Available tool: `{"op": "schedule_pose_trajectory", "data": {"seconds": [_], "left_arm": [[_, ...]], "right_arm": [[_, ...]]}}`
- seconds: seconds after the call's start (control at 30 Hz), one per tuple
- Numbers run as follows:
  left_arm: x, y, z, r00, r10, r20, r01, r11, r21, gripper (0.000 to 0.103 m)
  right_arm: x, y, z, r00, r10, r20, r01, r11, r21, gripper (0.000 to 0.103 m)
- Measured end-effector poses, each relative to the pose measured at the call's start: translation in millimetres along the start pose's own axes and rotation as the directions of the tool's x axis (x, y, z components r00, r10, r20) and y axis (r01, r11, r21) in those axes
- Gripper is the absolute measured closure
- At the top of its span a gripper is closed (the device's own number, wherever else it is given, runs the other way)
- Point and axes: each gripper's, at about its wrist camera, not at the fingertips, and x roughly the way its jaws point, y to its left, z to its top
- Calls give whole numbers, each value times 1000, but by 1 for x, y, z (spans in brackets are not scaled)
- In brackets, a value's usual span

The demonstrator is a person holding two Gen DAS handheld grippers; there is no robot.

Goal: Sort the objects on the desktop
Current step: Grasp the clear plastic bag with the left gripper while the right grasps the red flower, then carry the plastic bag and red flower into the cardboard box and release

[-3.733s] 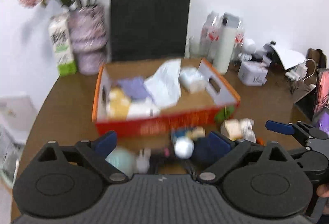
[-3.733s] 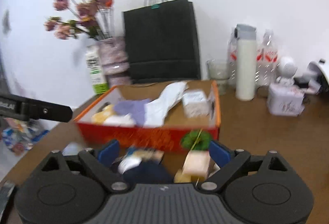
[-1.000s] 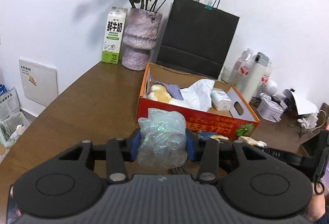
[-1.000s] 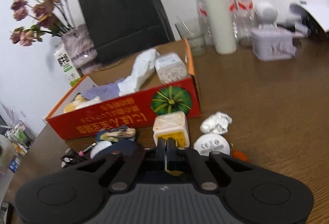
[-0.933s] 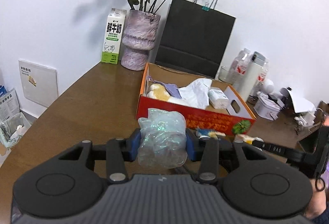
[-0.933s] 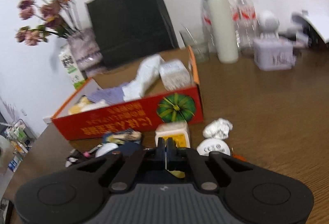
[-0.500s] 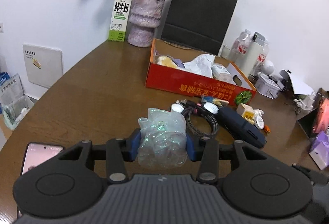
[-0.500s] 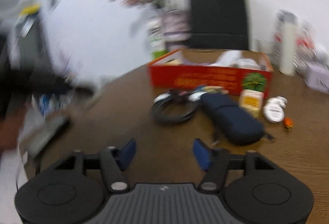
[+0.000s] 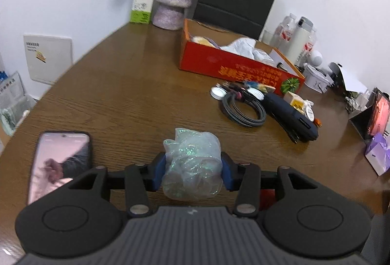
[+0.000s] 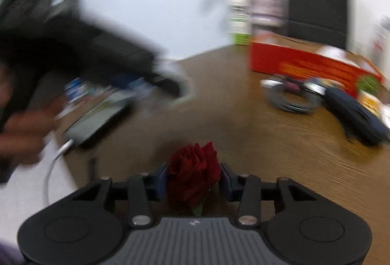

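Left wrist view: the left tool (image 9: 192, 171) holds a crumpled clear plastic bag (image 9: 192, 167) pinched between its two blue pads, low over the brown desk (image 9: 136, 99). A phone (image 9: 59, 162) lies face up just to the tool's left. Well ahead and to the right sit a coiled cable (image 9: 243, 110), a dark pouch (image 9: 291, 118) and a few small items, and beyond them the red box (image 9: 234, 67) that already has soft things inside. The step in hand looks like carrying a picked-up piece of clutter. The next move, as I judge it, calls for bringing the bag over the box or another sorting spot before easing the grip, since the light plastic could spring or drift.

Right wrist view: heavily blurred at the sides. The right tool (image 10: 194, 182) has a dark red rose (image 10: 193, 179) between its pads, and its jaws are closing on the bloom; the pads lie against the petals on both sides. The left tool shows as a dark smear up to the left. The cable, pouch and red box lie ahead to the right. Soft petals call for a gentle squeeze, then a lift toward wherever flowers belong.
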Motion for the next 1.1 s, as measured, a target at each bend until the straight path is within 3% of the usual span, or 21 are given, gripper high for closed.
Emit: {"op": "schedule_pose_trajectory", "data": {"seconds": [0.07,0.13,0.2,0.27,0.4,0.43,0.5,0.57,0.7,0.83,0.9,1.0,1.1], "left_arm": [[12,-9,-2,1000,-21,-20,21,1000,5,55],[28,-26,-6,999,-31,-41,33,999,35,54],[42,-43,-9,998,-32,-50,36,996,83,44],[48,-56,-13,999,-32,-40,37,991,132,30],[51,-60,-20,999,-17,-40,24,979,202,25],[53,-56,-20,999,-11,-44,19,982,190,26],[52,-51,-18,1000,3,-27,1,988,154,62],[51,-50,-7,998,-14,-55,20,993,117,65],[20,-53,44,989,-143,46,138,985,107,65],[27,-69,136,983,-119,143,98,985,145,64],[61,-83,183,987,-86,135,58,978,200,63],[138,-95,237,997,-2,76,-19,964,264,63],[217,-93,269,992,123,29,-127,964,234,63]], "right_arm": [[-3,-18,4,986,-168,22,167,985,40,59],[-8,-44,6,965,-262,28,258,960,109,58],[-14,-69,8,964,-265,26,256,950,180,52],[-18,-83,6,964,-267,15,258,944,204,37],[-13,-84,1,961,-277,-9,275,947,166,36],[-8,-83,0,962,-274,-21,273,948,162,37],[-5,-84,2,959,-285,-10,283,946,157,62],[-2,-90,8,962,-272,-15,271,947,173,67],[-25,-110,38,969,-238,70,218,951,217,68],[-42,-152,101,944,-260,202,215,952,219,68],[-28,-179,140,952,-232,200,196,963,186,68],[23,-224,196,980,-168,111,149,976,161,68],[81,-253,239,977,-211,20,205,967,151,68]]}}
